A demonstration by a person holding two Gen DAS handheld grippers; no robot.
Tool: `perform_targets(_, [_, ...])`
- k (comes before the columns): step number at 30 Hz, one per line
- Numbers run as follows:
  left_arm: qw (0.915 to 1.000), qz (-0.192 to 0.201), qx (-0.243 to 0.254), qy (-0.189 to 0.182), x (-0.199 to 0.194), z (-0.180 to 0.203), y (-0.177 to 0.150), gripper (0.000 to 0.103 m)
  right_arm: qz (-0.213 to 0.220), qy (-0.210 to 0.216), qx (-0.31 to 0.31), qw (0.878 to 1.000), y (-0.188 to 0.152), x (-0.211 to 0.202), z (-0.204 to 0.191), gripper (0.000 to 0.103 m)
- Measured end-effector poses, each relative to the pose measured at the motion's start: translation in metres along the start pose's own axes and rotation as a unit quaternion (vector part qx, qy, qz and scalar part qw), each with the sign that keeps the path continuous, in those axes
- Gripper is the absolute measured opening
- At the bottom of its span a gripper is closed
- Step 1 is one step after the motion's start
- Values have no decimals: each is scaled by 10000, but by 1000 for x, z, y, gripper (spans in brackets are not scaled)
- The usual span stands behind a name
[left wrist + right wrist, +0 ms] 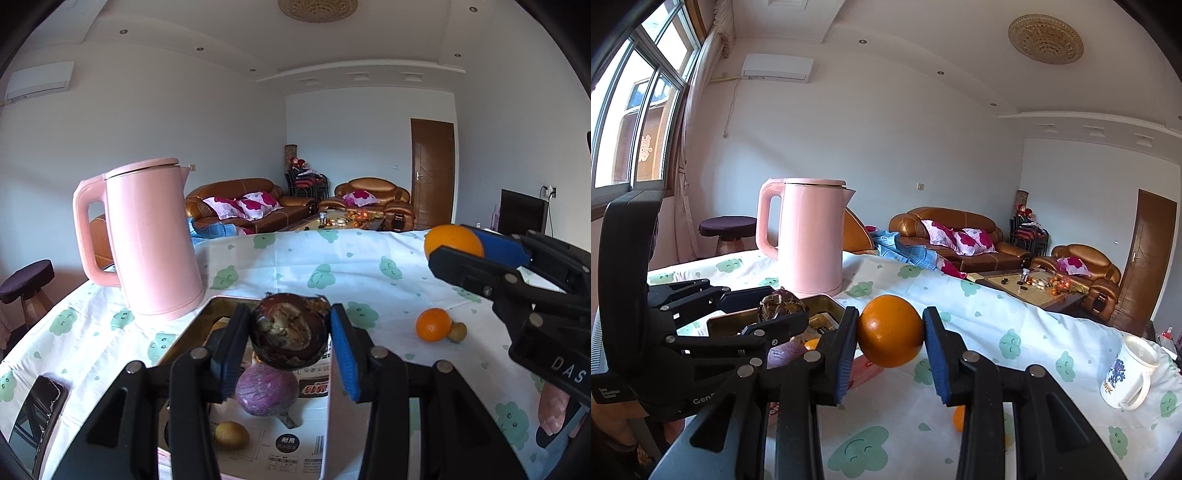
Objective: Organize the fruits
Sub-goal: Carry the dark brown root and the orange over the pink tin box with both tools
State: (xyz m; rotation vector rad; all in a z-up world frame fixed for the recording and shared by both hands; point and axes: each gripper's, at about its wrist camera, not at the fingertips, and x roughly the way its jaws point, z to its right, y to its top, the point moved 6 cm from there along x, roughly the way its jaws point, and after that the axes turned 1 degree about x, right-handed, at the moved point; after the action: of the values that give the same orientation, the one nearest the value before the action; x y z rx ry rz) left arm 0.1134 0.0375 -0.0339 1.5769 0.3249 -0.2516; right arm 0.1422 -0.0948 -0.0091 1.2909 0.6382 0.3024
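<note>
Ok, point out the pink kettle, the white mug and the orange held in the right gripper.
pink kettle [809, 236], right wrist view, middle of its body.
white mug [1126, 373], right wrist view, its printed side.
orange [890, 330], right wrist view, centre of the peel.

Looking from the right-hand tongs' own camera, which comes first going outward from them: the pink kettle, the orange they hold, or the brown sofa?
1. Orange: pinched between the right tongs.
2. Pink kettle: on the table, up and to the left.
3. Brown sofa: across the room, behind the table.
</note>
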Motion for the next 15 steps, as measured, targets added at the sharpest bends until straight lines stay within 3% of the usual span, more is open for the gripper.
perform_targets(15, [9992, -86, -247, 304, -2, -45, -4, 46, -67, 280, -163, 9995, 8, 18, -28, 37])
